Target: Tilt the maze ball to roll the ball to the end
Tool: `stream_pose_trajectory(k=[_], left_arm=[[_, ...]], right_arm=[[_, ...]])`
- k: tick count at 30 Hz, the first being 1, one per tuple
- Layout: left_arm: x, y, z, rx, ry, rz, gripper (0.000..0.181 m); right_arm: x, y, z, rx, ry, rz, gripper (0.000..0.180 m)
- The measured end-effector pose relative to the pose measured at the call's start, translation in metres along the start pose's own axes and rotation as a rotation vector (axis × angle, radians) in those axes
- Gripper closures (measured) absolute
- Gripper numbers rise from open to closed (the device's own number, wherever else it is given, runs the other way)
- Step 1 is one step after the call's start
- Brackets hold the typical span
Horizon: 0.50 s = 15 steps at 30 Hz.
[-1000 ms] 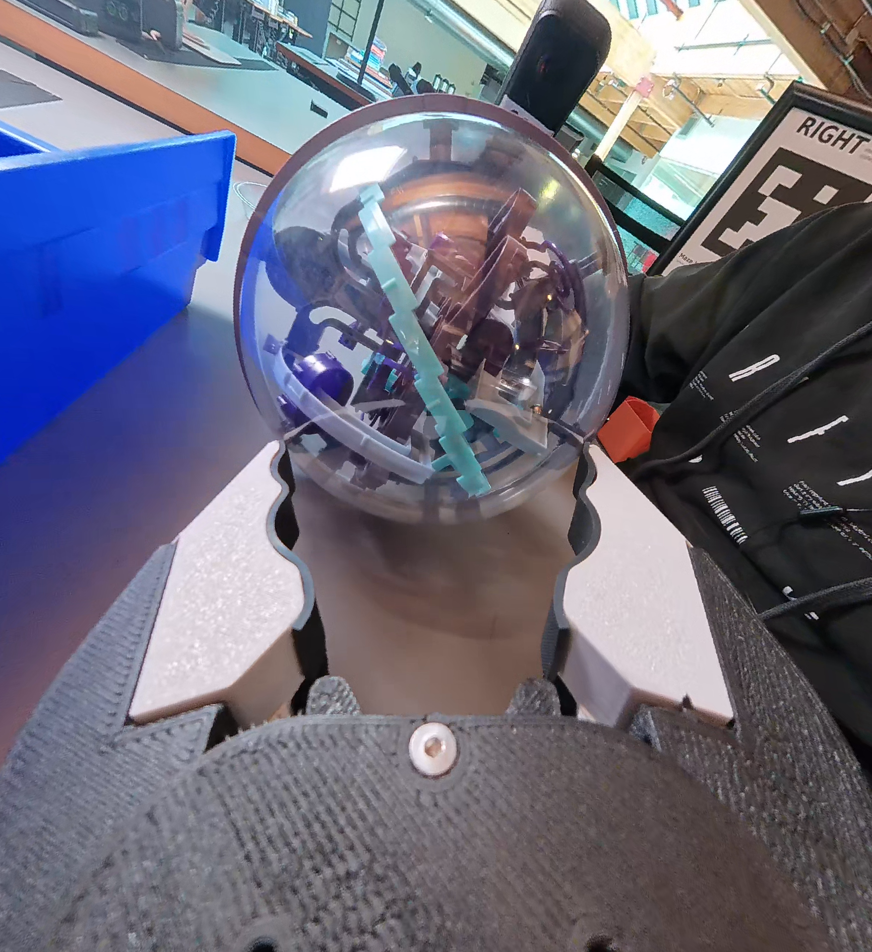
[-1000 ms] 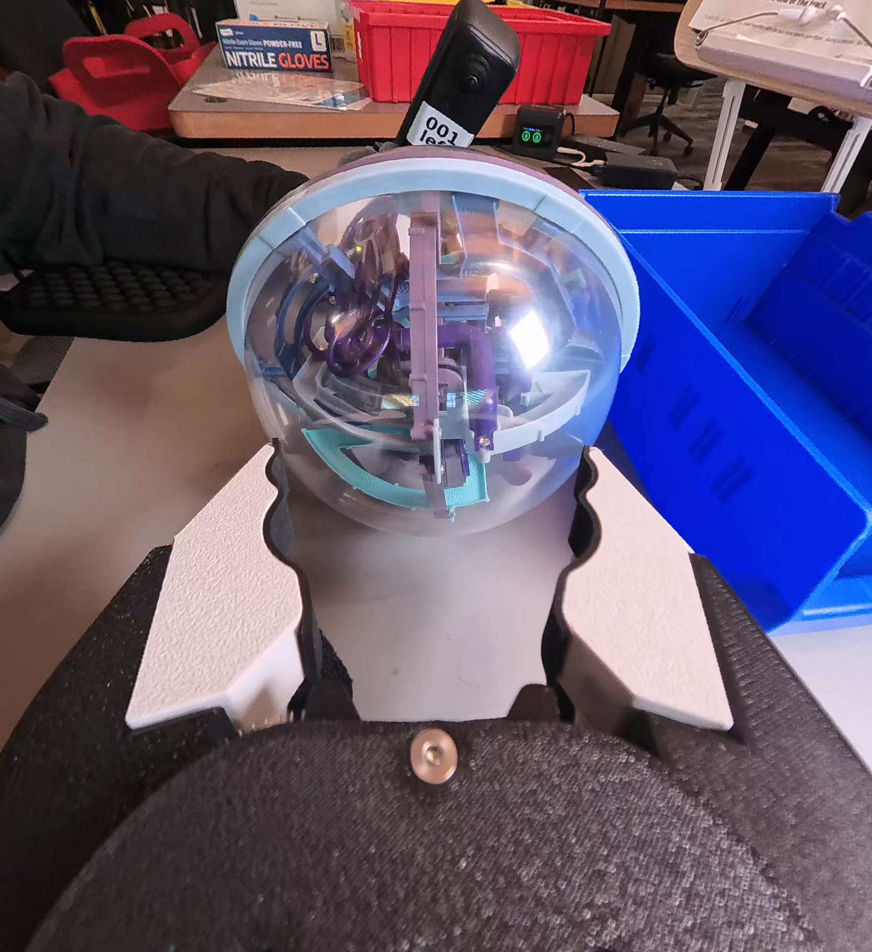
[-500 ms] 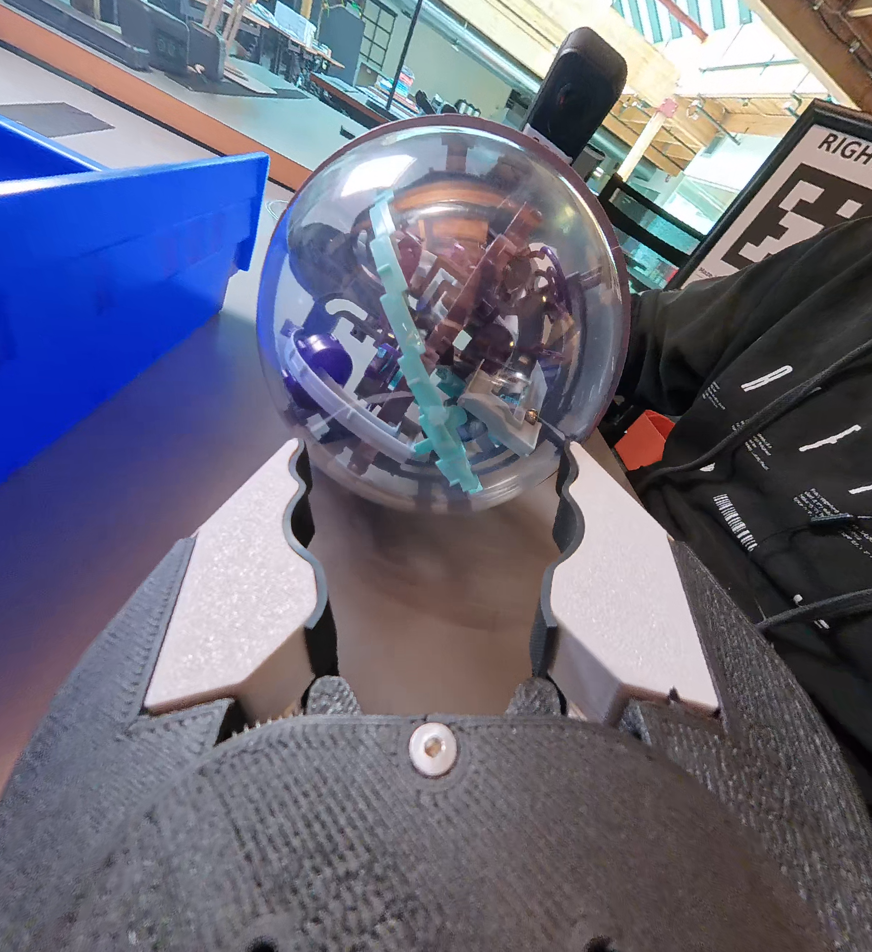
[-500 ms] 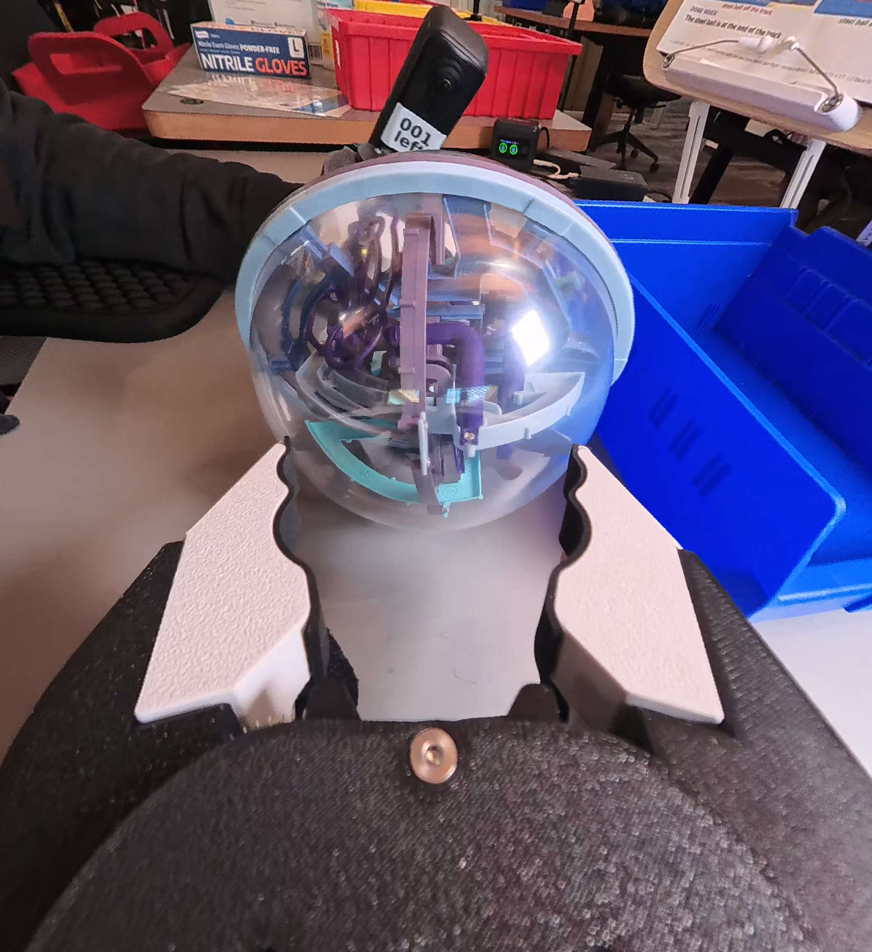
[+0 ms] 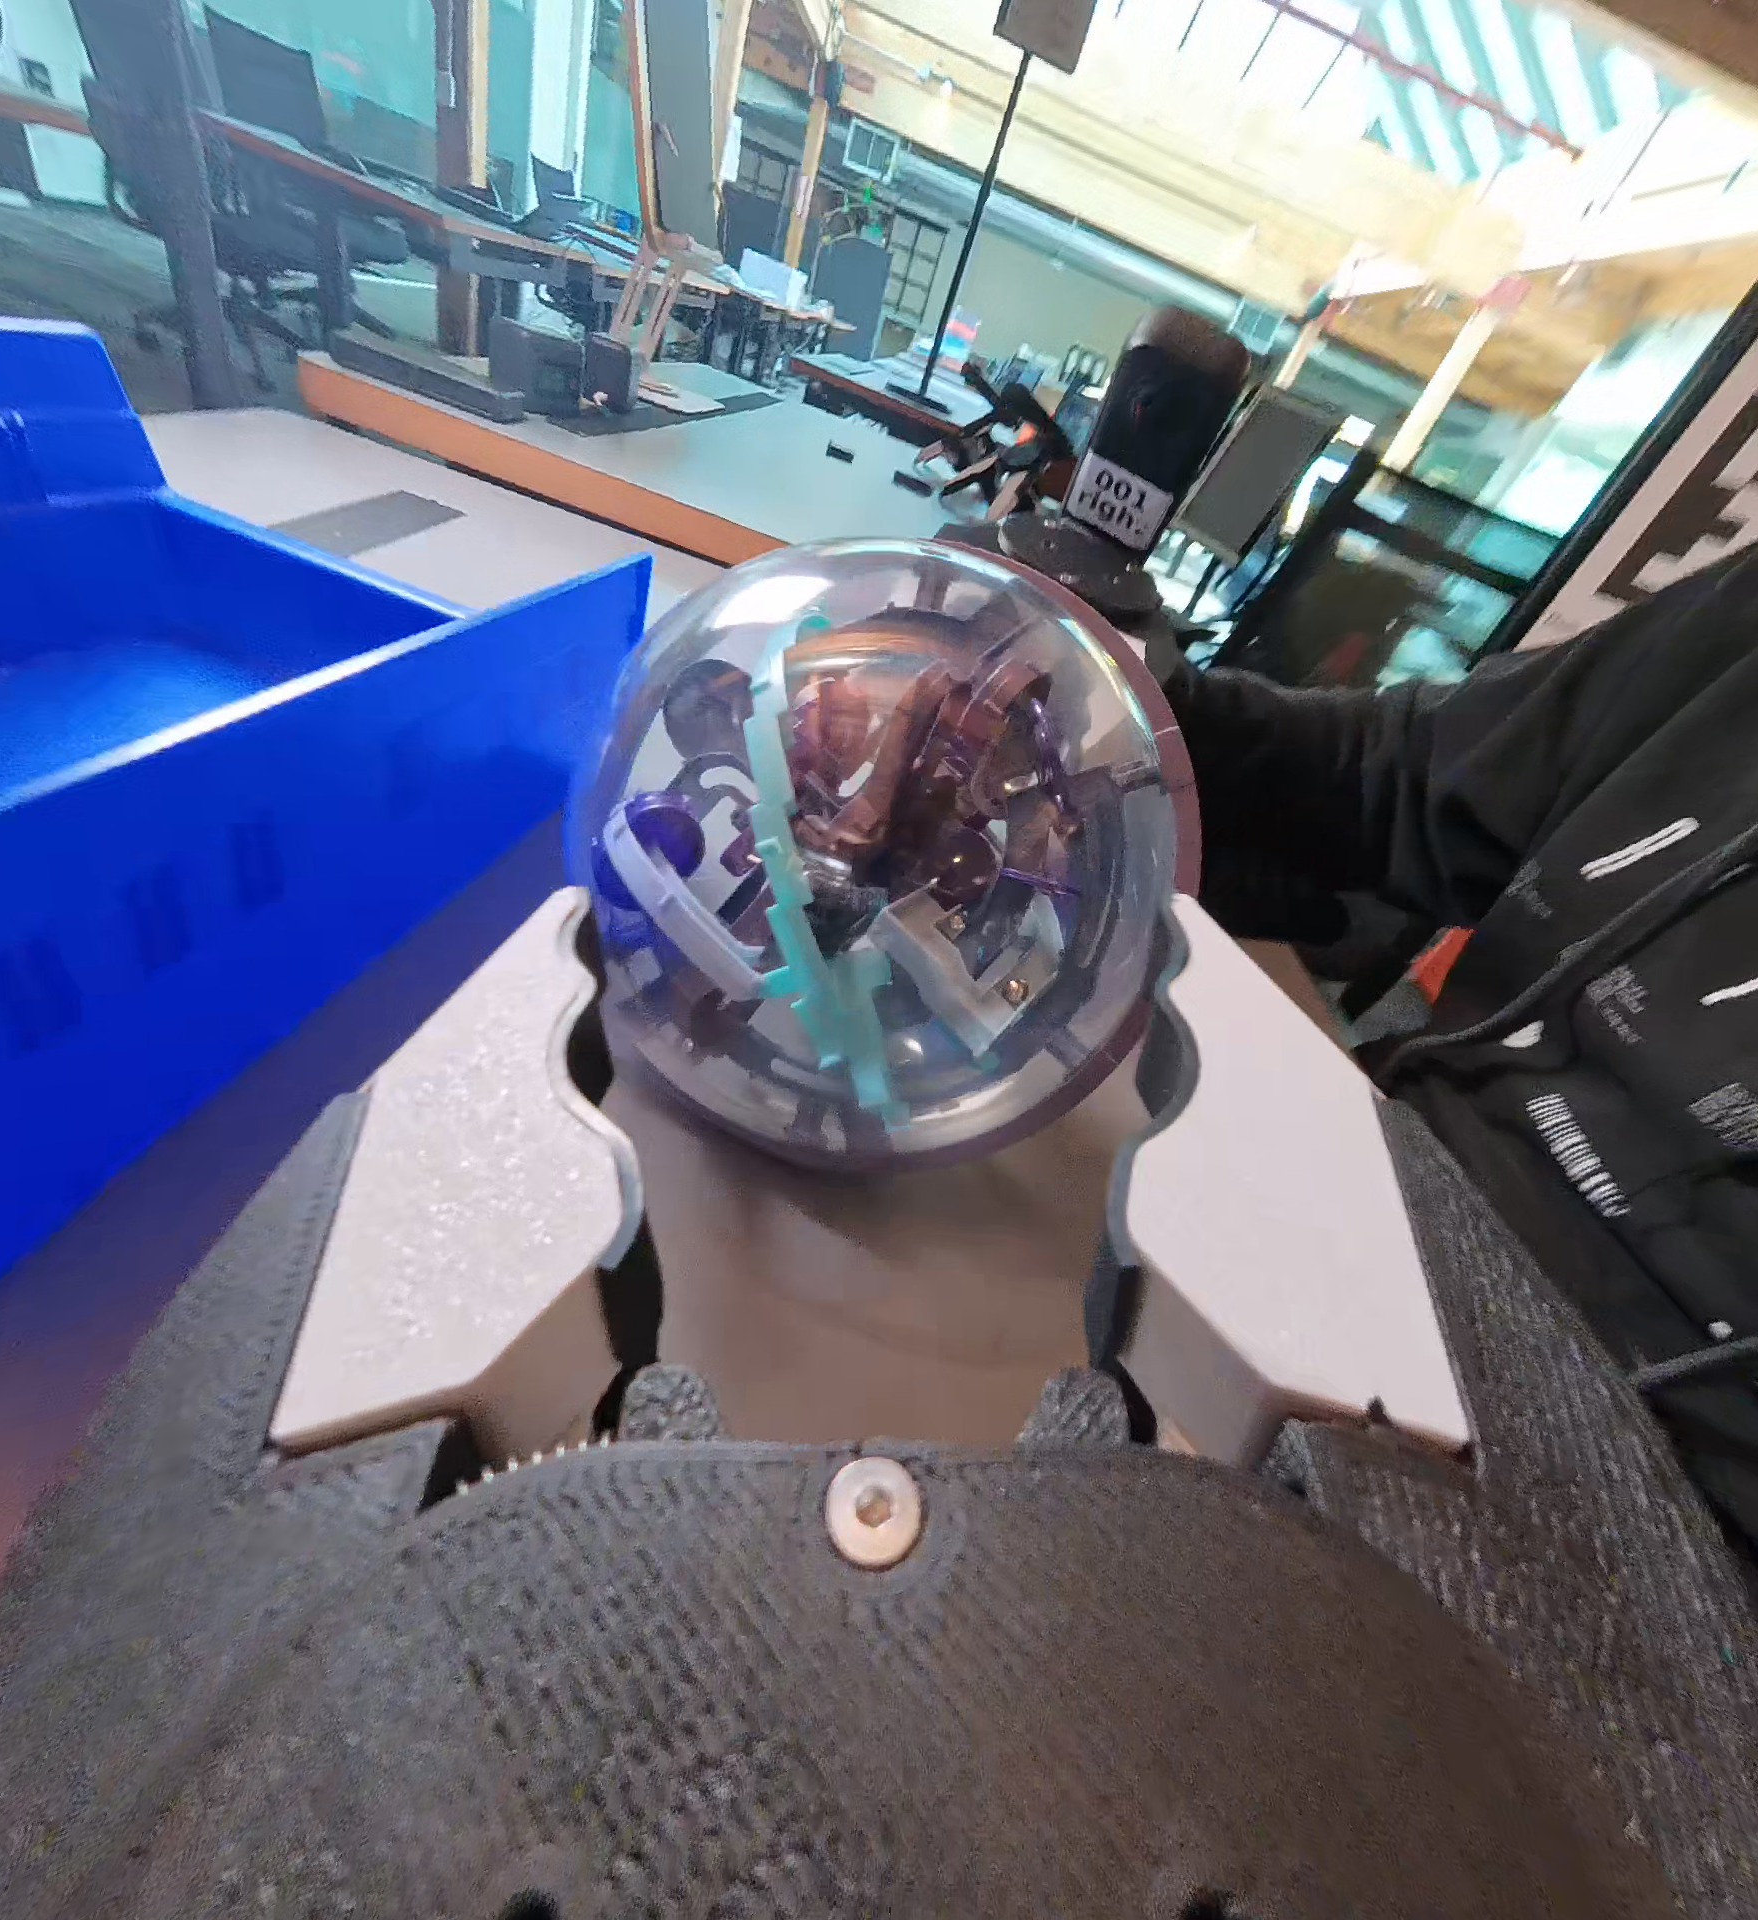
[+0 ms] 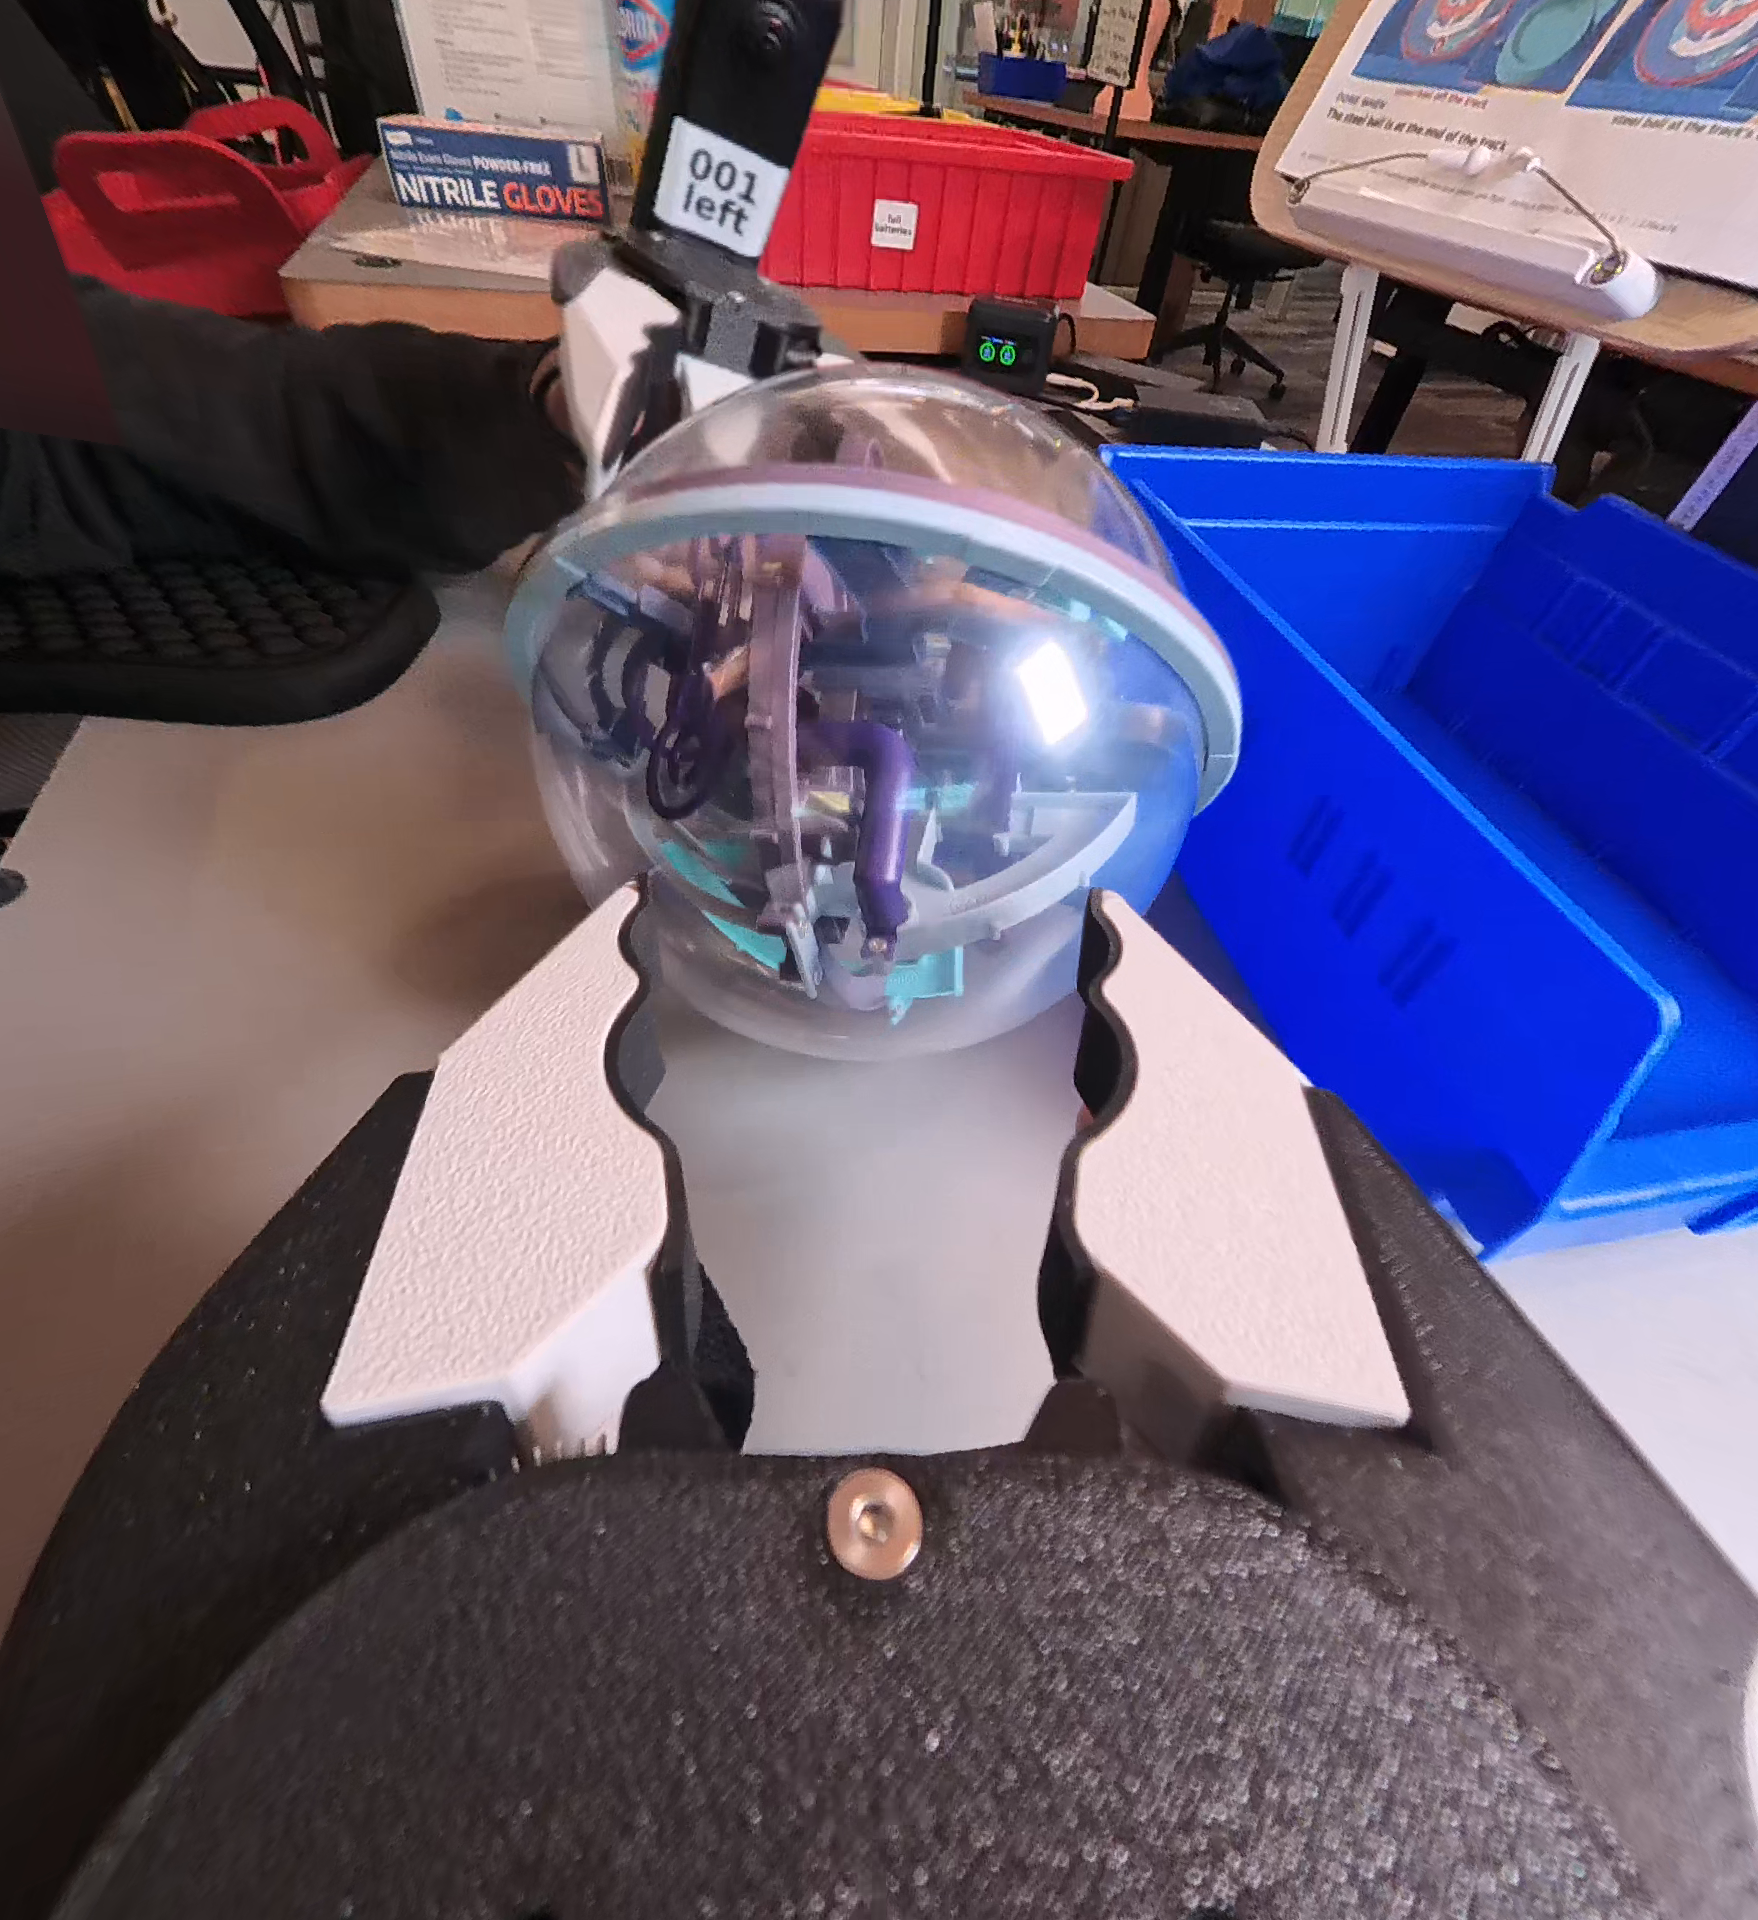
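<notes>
While clasped from two opposite sides, hangs clear of the table (image 6: 231,935) as one clear sphere: maze ball (image 5: 880,852), tracks of teal, purple and brown packed inside. Compared with half a second ago, has tipped over. Seen from the right wrist, showed its pale seam ring (image 6: 854,509) as a full circle round the outline; now shows that ring as a slanted band across the top, higher on the left, dropping to the right. Seen from the left wrist, has swung the teal toothed track (image 5: 802,935) lower and sits farther out at the fingertips than before.

Judged as mid-tilt, then: a deliberate roll of the shell to send the small ball along its track. Cannot pick out that small ball with any certainty in either view, so cannot say how near the end it lies.

Held by left gripper (image 5: 875,935), jaws spread wide with both tips pressed to the sphere's flanks. Matched by right gripper (image 6: 864,904), likewise wide and closed against the lower sides of the globe.

Just beside, on the far side from the person's dark sleeve (image 5: 1477,831), stands a blue bin (image 6: 1477,831), close to the ball but apart from it. Worth watching: smooth shell, grip only at the tips.
</notes>
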State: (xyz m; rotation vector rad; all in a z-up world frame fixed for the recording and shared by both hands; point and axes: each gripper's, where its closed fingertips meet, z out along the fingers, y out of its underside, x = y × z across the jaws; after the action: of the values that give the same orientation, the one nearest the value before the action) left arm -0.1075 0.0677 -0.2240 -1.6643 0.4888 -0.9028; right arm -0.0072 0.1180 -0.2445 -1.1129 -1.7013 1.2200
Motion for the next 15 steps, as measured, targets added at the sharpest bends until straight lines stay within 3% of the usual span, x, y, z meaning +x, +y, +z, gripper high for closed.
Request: stream_pose_trajectory(k=[4,15], left_arm=[[0.004,0.014,0.015,-0.074,-0.041,0.066,0.065],[-0.007,0.013,0.009,-0.016,0.007,-0.057,0.072]], right_arm=[[-0.001,-0.008,0.003,0.023,0.008,0.001,0.102],[0.002,-0.009,0.007,-0.037,0.014,-0.043,0.101]])
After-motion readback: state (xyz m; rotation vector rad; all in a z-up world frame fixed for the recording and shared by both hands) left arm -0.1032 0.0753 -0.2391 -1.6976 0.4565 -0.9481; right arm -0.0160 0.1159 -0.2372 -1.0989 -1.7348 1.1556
